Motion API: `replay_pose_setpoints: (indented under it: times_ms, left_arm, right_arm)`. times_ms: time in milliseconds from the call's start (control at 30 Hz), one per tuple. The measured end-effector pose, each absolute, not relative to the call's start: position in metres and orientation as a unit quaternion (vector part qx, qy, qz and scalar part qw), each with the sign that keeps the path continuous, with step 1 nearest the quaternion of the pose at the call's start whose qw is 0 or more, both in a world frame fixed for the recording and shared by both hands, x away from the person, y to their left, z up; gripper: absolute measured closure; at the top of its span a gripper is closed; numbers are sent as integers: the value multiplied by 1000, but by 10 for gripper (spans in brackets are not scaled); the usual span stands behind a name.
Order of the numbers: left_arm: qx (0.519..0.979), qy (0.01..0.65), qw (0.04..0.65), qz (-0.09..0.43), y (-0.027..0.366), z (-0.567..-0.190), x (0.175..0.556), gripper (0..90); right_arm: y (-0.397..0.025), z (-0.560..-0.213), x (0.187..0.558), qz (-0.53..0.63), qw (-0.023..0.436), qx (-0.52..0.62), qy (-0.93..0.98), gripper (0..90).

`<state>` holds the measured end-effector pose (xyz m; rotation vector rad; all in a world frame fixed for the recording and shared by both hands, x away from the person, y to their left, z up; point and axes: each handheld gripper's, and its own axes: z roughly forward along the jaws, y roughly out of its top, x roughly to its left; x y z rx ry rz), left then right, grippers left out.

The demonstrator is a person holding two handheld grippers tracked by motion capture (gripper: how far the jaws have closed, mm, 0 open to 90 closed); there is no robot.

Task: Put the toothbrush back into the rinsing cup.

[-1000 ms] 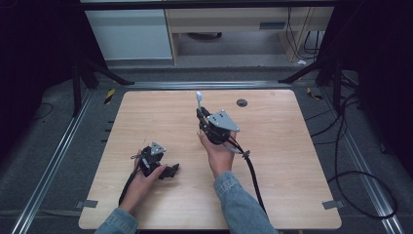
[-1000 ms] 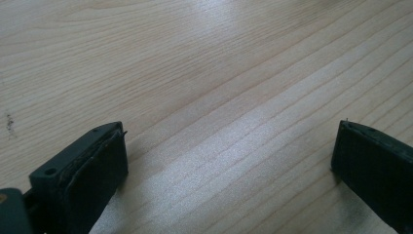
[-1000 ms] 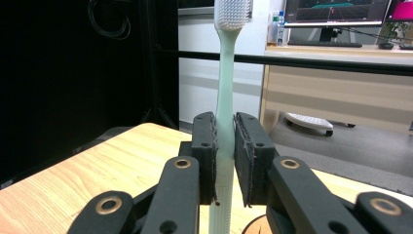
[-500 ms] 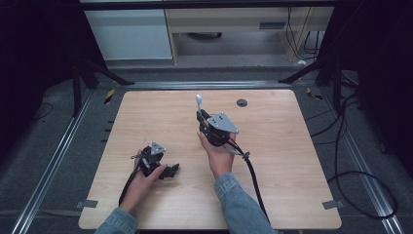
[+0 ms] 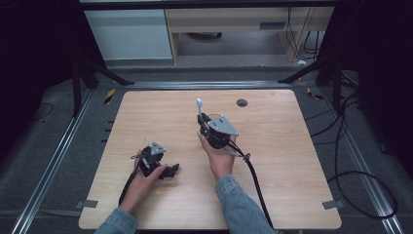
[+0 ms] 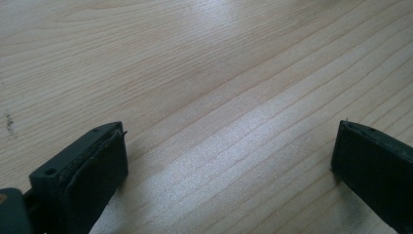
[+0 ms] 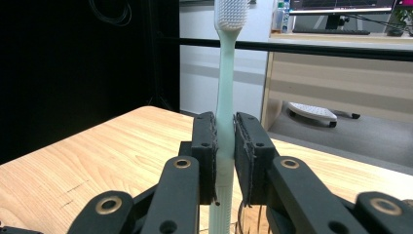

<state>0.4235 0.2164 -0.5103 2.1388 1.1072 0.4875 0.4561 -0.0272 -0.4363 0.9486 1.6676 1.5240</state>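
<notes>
While the person's two hands rest on the wooden table [image 5: 302, 195], I count two grippers, one toothbrush and one small dark round disc [image 5: 242, 102] set in the tabletop near the far edge, right of its middle.

From the high view, the right gripper [image 5: 201, 119] sits around the middle of the table, held in the right hand [image 5: 220, 157], with the pale toothbrush [image 5: 199, 104] poking out beyond it toward the far edge. The left gripper [image 5: 171, 170] lies low nearer the near left corner, in the left hand [image 5: 139, 181], well apart from the other.

What the right gripper view adds is the grip itself: the jaws are closed narrow on the mint-green toothbrush [image 7: 225, 112] handle, which stands upright between them, its white bristle head at the top, the lower end running down behind the jaws. It also shows a desk and a monitor past the table's far edge.

Seen from the left gripper view, the left gripper [image 6: 229, 161] has its jaws spread wide with nothing between them, just bare wood grain close below.
</notes>
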Motion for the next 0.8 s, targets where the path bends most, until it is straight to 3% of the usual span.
replay_pose_setpoints:
  times_ms: [800]
  left_arm:
    - [820,424,336,187,216,-510,424,0]
  right_arm:
    - [-24,-453,456,585,337,358,646,794]
